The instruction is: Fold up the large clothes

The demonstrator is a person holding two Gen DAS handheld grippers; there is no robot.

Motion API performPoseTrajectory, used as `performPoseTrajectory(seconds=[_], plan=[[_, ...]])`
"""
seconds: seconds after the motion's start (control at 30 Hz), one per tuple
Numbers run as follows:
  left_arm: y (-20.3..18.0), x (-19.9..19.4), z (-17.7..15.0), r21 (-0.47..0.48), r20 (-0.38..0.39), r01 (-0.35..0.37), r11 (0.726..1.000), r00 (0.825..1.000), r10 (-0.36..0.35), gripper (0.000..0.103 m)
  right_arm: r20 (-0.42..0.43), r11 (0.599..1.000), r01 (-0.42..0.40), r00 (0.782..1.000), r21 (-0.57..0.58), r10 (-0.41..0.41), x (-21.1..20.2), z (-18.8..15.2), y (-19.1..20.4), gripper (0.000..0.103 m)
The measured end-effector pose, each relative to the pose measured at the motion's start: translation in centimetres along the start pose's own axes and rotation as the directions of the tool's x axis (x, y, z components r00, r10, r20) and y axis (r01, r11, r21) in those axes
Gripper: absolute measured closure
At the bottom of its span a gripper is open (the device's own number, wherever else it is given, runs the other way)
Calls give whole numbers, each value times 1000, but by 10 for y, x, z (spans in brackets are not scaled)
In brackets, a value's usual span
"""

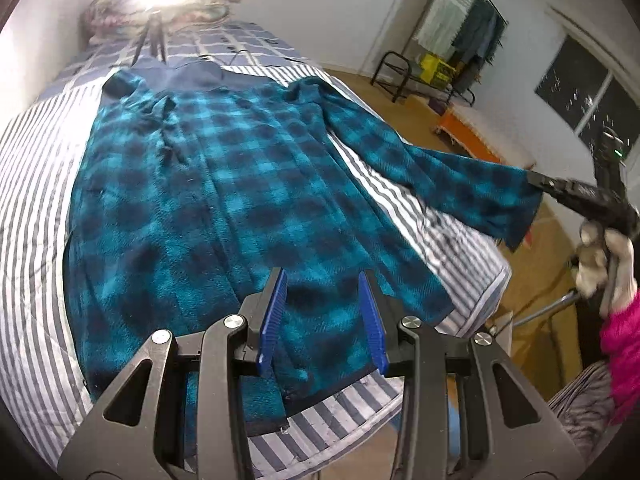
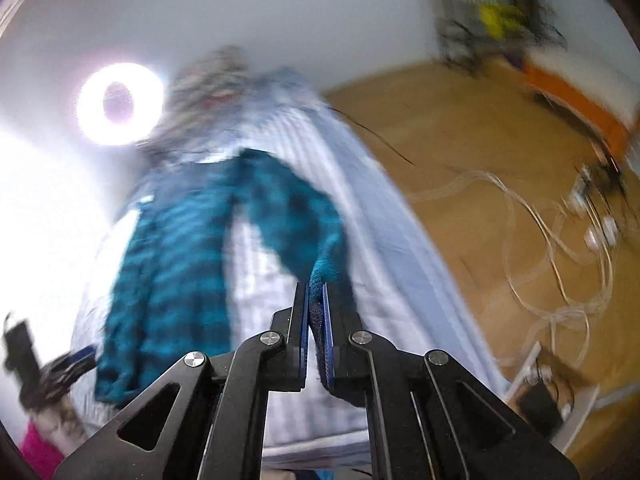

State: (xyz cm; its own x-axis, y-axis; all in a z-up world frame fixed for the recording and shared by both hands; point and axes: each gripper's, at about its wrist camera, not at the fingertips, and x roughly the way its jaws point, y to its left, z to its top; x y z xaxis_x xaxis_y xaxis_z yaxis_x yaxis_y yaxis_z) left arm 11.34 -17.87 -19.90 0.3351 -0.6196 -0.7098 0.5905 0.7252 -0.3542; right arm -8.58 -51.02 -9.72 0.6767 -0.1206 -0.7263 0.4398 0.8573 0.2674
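Item: teal-and-navy checked fleece garment [image 1: 224,200], spread flat on a bed with a grey-and-white striped cover [image 1: 36,184], hem toward 6 o'clock, collar toward 12. One sleeve [image 1: 460,176] runs out toward 3 o'clock, lifted off the bed edge, its cuff pinched in the right gripper [image 2: 316,316] — blue pads [image 2: 327,320] drawn narrow with fleece between them. The same gripper shows at 3 o'clock in the left wrist view, held by a hand [image 1: 604,260] in a pale glove with a pink cuff. Left gripper [image 1: 326,312]: fingers spread wide, hovering over the hem, nothing between them. Background, 1 to 2 o'clock: clothes rack [image 1: 460,28] with hanging garments, a yellow box, an orange-sided bench [image 1: 480,136], a dark window [image 1: 580,92]. Ring light [image 2: 120,104] at 10 o'clock in the right wrist view; white cables [image 2: 552,248] coil on the wood floor. No legible writing or labels — the right wrist view is motion-blurred.
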Motion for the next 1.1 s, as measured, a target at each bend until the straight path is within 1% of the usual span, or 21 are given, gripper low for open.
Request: performPoseTrajectory(seconds=[0.1, 0.17, 0.2, 0.27, 0.33, 0.37, 0.47, 0.5, 0.53, 0.57, 0.63, 0.7, 0.73, 0.8, 0.83, 0.87, 0.93, 1.03, 1.1], plan=[[8, -7, 5, -46, 19, 13, 999, 1000, -12, 66, -5, 989, -94, 996, -112, 94, -2, -6, 58, 98], [13, -13, 6, -73, 31, 21, 997, 999, -19, 66, -38, 966, -167, 986, -196, 162, 4, -15, 97, 98], [15, -14, 7, -86, 36, 24, 996, 999, -21, 66, -72, 947, -208, 978, -244, 196, 12, -23, 119, 98], [22, -17, 8, -121, 40, 39, 992, 999, -34, 66, -159, 911, -267, 961, -314, 227, 33, -41, 155, 98], [26, -16, 8, -146, 33, 53, 988, 998, -48, 66, -227, 887, -308, 944, -344, 239, 54, -57, 179, 98], [29, -15, 7, -160, 25, 58, 985, 998, -55, 66, -276, 873, -335, 929, -355, 245, 68, -68, 192, 98], [33, -10, 2, -192, 4, 76, 978, 997, -77, 66, -386, 839, -397, 888, -373, 248, 96, -94, 208, 98], [35, -6, 0, -206, -7, 87, 975, 996, -91, 66, -413, 829, -405, 879, -385, 238, 101, -100, 211, 94], [35, -2, -2, -220, -20, 95, 971, 995, -102, 64, -430, 824, -414, 872, -387, 236, 101, -107, 213, 94], [35, 1, -2, -228, -26, 99, 969, 994, -108, 59, -455, 822, -430, 857, -374, 241, 102, -109, 212, 93], [33, 9, -5, -243, -44, 114, 963, 991, -129, 57, -470, 825, -460, 837, -328, 280, 97, -102, 203, 91], [29, 19, -6, -254, -62, 132, 958, 986, -153, 57, -493, 817, -509, 803, -272, 336, 91, -89, 193, 81], [26, 24, -5, -257, -72, 145, 956, 983, -169, 57, -490, 813, -520, 798, -262, 352, 87, -86, 192, 78], [20, 31, -1, -253, -80, 167, 953, 978, -192, 55, -456, 812, -518, 812, -271, 365, 75, -68, 180, 67], [16, 35, 1, -238, -84, 158, 958, 980, -182, 47, -440, 815, -512, 819, -272, 368, 73, -61, 176, 67], [13, 39, 4, -220, -84, 128, 967, 985, -150, 41, -425, 823, -501, 828, -268, 366, 73, -52, 173, 67], [10, 47, 7, -196, -89, 92, 976, 990, -111, 41, -388, 852, -462, 853, -247, 350, 78, -29, 160, 67], [10, 68, 9, -165, -130, 25, 986, 990, -47, 41, -339, 893, -396, 887, -213, 313, 95, 5, 139, 67], [12, 80, 6, -161, -154, 18, 987, 987, -43, 41, -297, 921, -329, 919, -208, 260, 115, 32, 127, 67]])
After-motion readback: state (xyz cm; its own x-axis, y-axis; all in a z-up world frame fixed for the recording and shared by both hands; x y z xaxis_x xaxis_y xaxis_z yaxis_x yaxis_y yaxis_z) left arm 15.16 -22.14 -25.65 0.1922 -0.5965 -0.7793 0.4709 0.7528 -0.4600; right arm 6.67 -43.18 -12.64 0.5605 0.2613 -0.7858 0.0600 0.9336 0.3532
